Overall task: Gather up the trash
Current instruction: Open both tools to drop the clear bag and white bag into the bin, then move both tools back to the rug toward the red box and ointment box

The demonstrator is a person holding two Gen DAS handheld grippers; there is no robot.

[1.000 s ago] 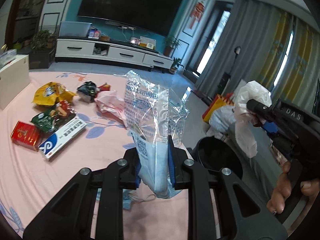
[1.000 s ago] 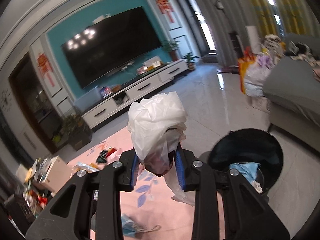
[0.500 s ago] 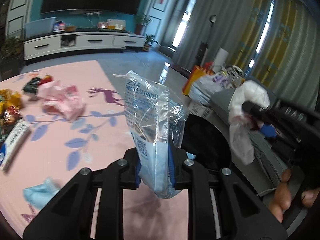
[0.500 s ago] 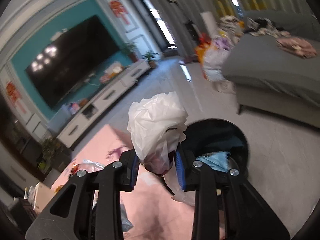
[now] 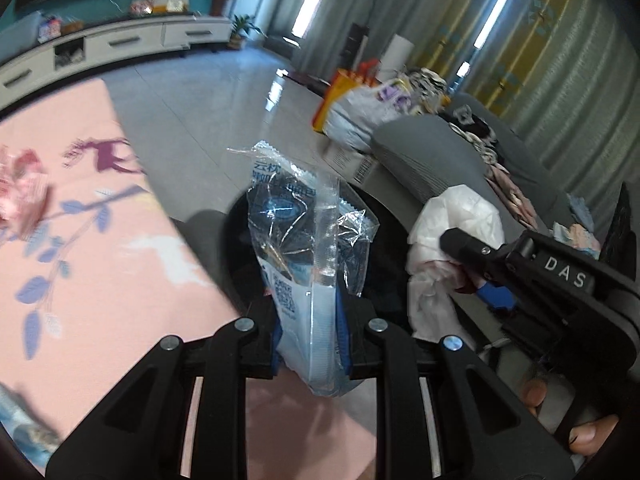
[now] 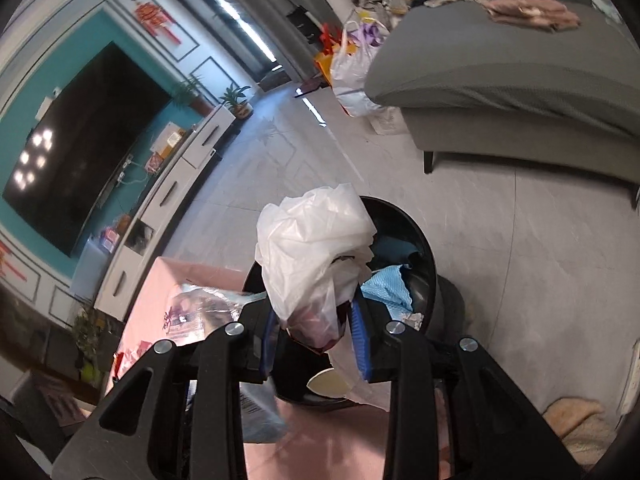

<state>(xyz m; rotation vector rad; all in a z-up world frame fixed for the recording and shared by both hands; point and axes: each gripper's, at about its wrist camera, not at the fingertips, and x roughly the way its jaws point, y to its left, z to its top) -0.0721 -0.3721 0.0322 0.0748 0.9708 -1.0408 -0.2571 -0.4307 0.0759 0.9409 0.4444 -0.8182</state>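
Observation:
My left gripper point(image 5: 307, 332) is shut on a clear and blue plastic wrapper point(image 5: 304, 248) and holds it above the black trash bin point(image 5: 384, 216). My right gripper point(image 6: 314, 336) is shut on a crumpled white plastic bag point(image 6: 316, 248) with something dark red inside, held over the bin point(image 6: 420, 240). The right gripper and its bag point(image 5: 456, 224) also show at the right of the left wrist view. The bin holds blue cloth-like trash point(image 6: 386, 286) and a pale disc point(image 6: 328, 385).
The pink floral tablecloth point(image 5: 80, 240) lies left of the bin, with a pink wrapper point(image 5: 20, 196) at its far left. A grey sofa point(image 6: 520, 80) stands right of the bin, bags point(image 6: 356, 64) beside it. A white TV cabinet point(image 6: 176, 184) is at the back.
Both grippers have swung right from the table toward the bin, each still holding its trash. The bin now sits right behind both held items.

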